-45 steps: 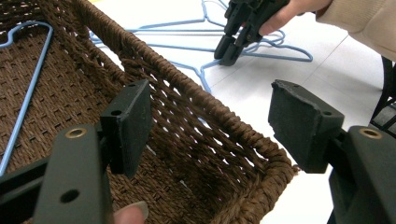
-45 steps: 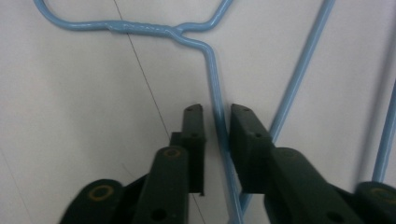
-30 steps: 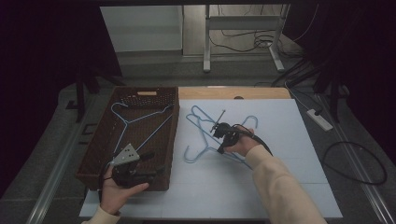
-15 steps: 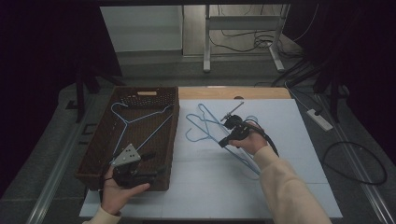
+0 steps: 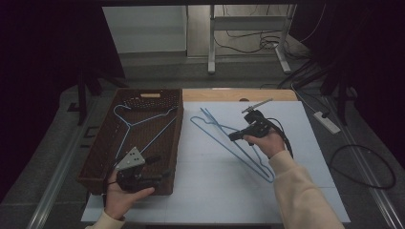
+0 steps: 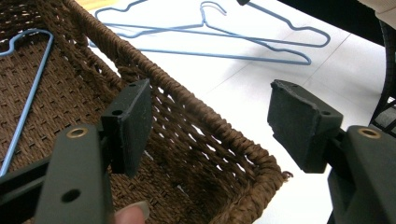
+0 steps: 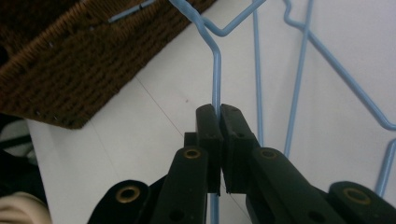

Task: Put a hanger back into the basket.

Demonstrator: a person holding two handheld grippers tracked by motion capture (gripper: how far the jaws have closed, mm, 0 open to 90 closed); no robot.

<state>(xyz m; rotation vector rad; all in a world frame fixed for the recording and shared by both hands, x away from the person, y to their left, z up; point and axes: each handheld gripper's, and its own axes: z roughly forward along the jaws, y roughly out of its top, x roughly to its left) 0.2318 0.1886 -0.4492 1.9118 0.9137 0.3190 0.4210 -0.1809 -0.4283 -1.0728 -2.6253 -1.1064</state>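
Note:
On the white table sheet (image 5: 215, 191), my right gripper (image 5: 232, 138) (image 7: 219, 109) is shut on the thin wire of a blue hanger (image 5: 253, 164) (image 7: 216, 70), one end raised off the sheet. A second blue hanger (image 7: 299, 79) (image 6: 261, 39) lies beside and partly under it. A third blue hanger (image 5: 143, 125) (image 6: 28, 98) rests inside the brown wicker basket (image 5: 100, 148) (image 6: 187, 100) at the left. My left gripper (image 5: 161, 166) (image 6: 215, 116) hovers open over the basket's near right corner, nothing between its jaws.
A wooden board (image 5: 239, 94) borders the table's far edge. On the floor to the right lie a power strip (image 5: 327, 121) and looping cables (image 5: 363, 167). Metal stand legs (image 5: 210, 47) rise behind the table.
My right gripper has risen and drifted right, pulling the held hanger with it away from the basket. The left gripper has stayed put.

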